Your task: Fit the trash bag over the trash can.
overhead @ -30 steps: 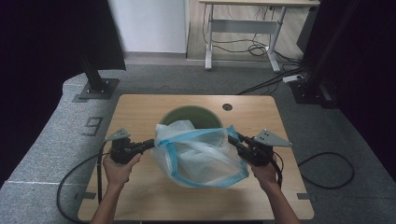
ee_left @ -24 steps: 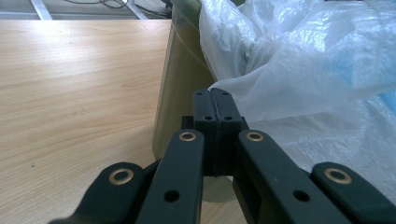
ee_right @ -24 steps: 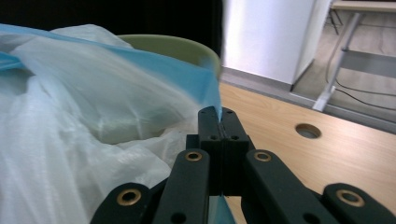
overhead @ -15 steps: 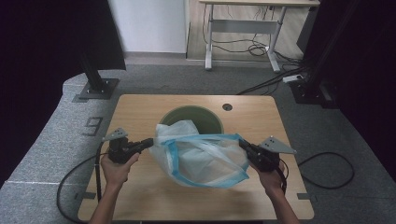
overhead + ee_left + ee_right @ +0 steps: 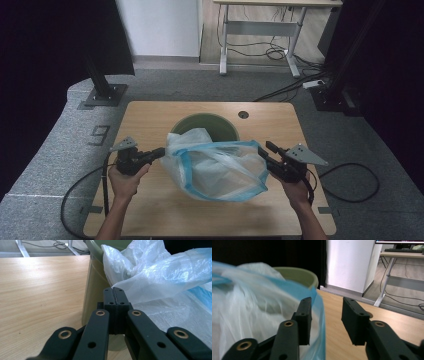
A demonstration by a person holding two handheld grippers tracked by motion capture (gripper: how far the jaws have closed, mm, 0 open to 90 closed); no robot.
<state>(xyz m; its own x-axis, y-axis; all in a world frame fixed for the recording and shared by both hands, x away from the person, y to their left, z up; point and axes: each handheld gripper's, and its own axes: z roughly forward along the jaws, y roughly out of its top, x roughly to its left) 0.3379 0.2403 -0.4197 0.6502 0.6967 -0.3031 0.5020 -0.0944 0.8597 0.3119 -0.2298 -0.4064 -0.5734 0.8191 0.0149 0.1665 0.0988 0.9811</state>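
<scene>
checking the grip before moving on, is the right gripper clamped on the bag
No, the right gripper stands open, with the blue edge of the bag loose in the gap between its jaws.

We see a light wooden table point(image 5: 150, 120) with rounded corners, standing on grey carpet point(image 5: 60, 150). A small dark round hole point(image 5: 243, 114) sits near the table's far edge. On the carpet to the left of the table, a pale mark point(image 5: 99, 135) shaped like a nine. Behind it, a black post on a square base plate point(image 5: 102, 95). Farther back, a white wall point(image 5: 160, 25) and a desk point(image 5: 260, 30) with pale metal legs, loose cables point(image 5: 272, 52) lying under it.
</scene>
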